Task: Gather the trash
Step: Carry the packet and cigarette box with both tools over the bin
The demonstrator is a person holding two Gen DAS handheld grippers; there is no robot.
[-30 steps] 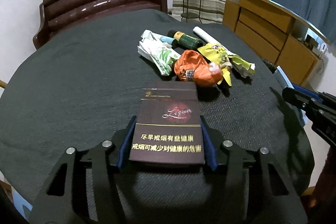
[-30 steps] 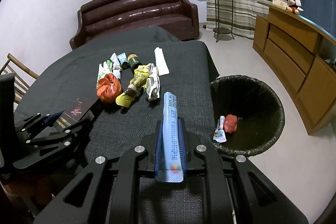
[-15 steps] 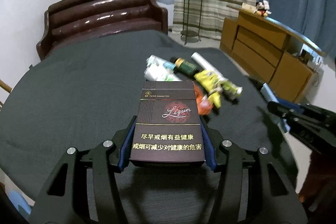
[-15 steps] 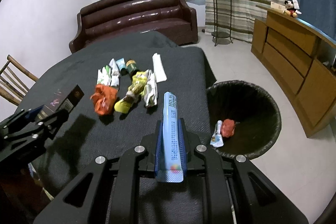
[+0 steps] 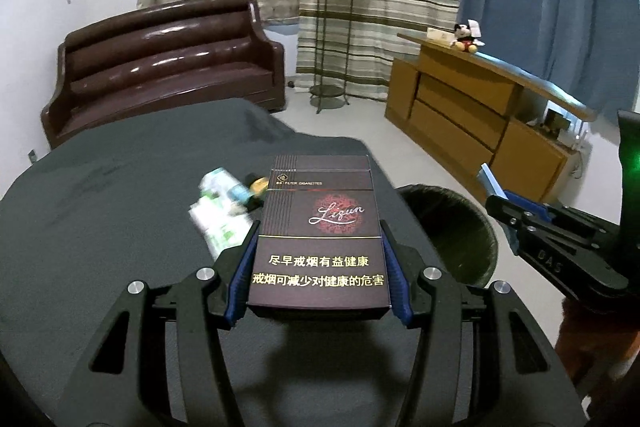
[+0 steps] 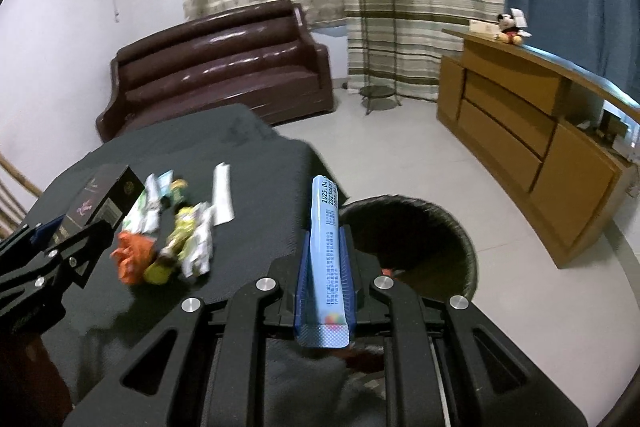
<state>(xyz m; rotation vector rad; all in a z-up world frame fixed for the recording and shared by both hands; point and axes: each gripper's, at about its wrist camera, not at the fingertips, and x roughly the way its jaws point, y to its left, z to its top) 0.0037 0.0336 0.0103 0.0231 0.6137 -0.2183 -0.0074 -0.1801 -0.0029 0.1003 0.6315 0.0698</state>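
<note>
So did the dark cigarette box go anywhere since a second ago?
Yes. The cigarette box, clamped in the left gripper, has risen off the table and swung toward the bin; the sofa now sits lower in its view.

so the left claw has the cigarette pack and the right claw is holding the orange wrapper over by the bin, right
Not quite. The right claw is shut on a light blue packet, as the right wrist view shows. The orange wrapper lies on the table. The left claw does hold the cigarette pack, and the bin is close by.
</note>
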